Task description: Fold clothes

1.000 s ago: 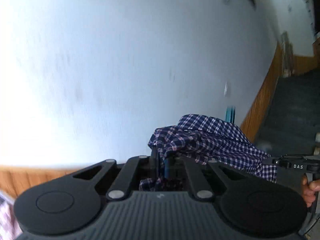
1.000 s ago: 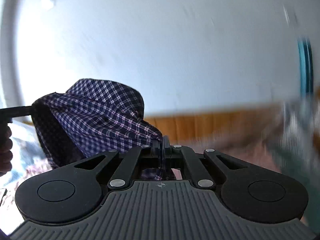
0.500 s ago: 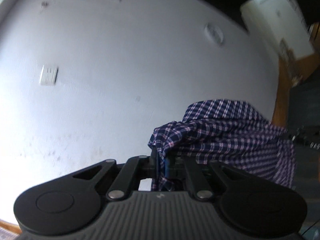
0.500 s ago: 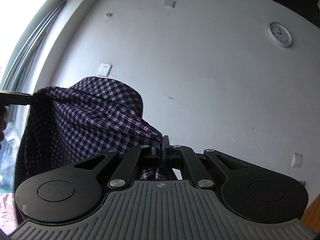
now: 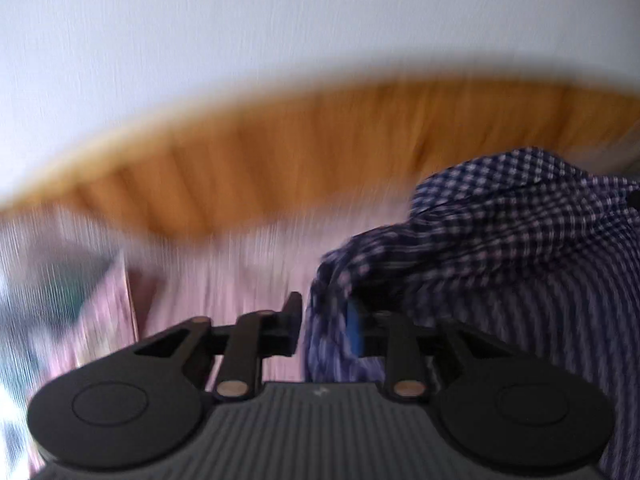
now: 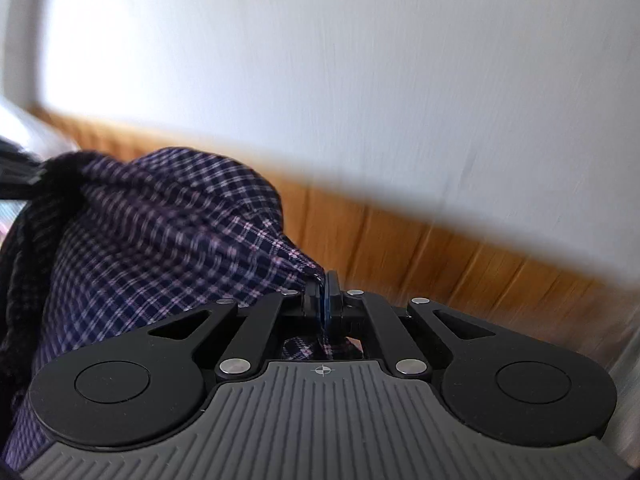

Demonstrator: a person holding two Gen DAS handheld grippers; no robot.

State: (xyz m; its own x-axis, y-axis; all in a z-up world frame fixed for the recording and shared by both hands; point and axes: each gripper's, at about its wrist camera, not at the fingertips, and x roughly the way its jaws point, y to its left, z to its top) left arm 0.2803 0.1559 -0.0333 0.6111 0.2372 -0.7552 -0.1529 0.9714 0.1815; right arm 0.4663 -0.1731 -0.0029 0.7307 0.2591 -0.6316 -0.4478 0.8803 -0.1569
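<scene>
Fabric of the checked shirt [image 6: 160,240] bunches left of the right tool [image 6: 324,304], which pinches it; the left tool [image 5: 326,324] gapes apart, shirt draped between.

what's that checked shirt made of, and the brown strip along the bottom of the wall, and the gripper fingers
Shirt: thin woven cloth, likely cotton, matte; it drapes in soft folds and bunches where the right gripper pinches it.
Strip: looks like varnished wood panelling, with vertical board lines and a warm orange tone, though blurred.
Fingers: matte black, probably moulded plastic.
</scene>
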